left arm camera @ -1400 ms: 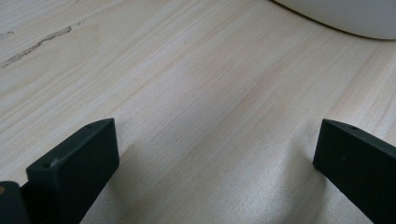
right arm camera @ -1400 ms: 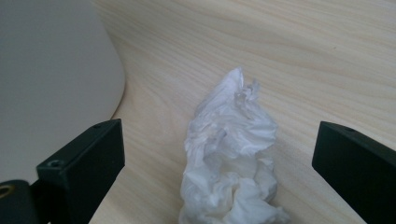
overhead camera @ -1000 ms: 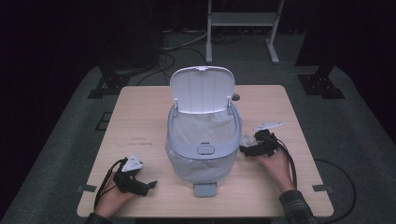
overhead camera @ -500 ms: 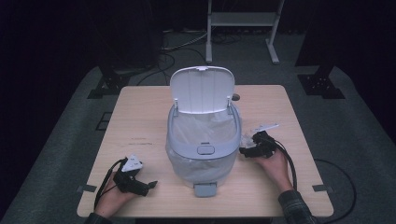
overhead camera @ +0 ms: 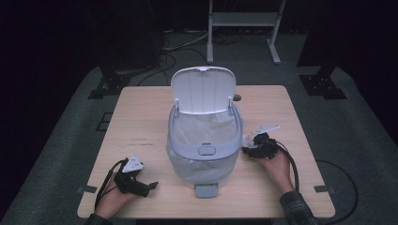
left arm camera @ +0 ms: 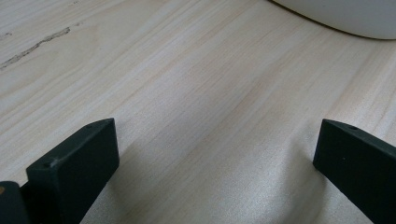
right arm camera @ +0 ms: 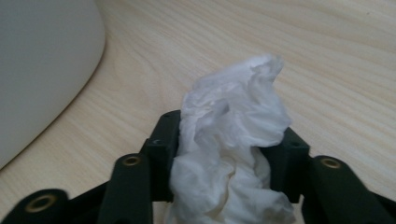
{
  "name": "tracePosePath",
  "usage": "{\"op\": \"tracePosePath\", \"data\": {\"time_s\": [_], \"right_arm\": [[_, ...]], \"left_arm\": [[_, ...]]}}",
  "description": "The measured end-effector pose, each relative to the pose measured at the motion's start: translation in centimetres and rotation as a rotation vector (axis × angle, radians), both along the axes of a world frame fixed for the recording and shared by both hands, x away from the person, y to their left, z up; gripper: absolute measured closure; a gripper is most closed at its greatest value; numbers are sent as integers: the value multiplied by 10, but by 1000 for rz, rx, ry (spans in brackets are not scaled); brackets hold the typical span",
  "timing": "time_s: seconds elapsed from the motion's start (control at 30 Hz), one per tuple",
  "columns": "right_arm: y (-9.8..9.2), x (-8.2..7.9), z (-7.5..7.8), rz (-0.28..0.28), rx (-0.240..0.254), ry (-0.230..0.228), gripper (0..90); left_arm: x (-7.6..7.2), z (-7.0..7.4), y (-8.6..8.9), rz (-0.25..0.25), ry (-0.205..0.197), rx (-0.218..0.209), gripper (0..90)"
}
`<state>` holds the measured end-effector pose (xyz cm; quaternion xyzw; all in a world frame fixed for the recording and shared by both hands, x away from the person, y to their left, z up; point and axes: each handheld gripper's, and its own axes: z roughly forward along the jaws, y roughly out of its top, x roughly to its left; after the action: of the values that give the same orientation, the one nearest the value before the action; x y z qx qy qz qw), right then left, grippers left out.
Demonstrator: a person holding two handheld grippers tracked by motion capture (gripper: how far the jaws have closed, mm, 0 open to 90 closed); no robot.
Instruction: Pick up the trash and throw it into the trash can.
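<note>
The right gripper (right arm camera: pixel 224 154) has just been closing its jaws, and they now press from both sides on a crumpled white tissue (right arm camera: pixel 233 154), which bulges up between them and rises past their tips. In the high view the right gripper (overhead camera: pixel 251 149) lies low on the table (overhead camera: pixel 141 117) just beside the right flank of the bin (overhead camera: pixel 205 154), its tips pointing at the bin wall, with the tissue (overhead camera: pixel 248 139) a small pale wad at those tips. The hand (overhead camera: pixel 274 164) holding it rests on the table on the side away from the bin and nearer the person.

The left gripper (overhead camera: pixel 149 187) sits well apart from the bin's left side, towards the table's near edge, held by the other hand (overhead camera: pixel 110 199). Its jaws stand wide apart with bare wood between them; in its own view the left gripper (left arm camera: pixel 210 158) looks along the tabletop, with the bin's curved base (left arm camera: pixel 345 18) just ahead.

The bin stands mid-table, pale grey, lined with a thin bag (overhead camera: pixel 206 129). Its lid (overhead camera: pixel 202 89) is tipped up at the far side, and a pedal (overhead camera: pixel 206 190) juts from its near foot.
</note>
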<state>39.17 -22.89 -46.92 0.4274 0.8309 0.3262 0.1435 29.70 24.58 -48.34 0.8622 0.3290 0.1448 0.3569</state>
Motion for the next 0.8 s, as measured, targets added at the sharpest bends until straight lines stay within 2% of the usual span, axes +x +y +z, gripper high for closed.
{"op": "tracePosePath", "data": {"time_s": [0.23,0.8], "right_arm": [[-1,-2,3,22,12,11,587],[-7,-13,21,62,49,6,594]], "left_arm": [[0,0,0,-1,-1,1,0],[0,0,0,-3,-1,1,0]]}}
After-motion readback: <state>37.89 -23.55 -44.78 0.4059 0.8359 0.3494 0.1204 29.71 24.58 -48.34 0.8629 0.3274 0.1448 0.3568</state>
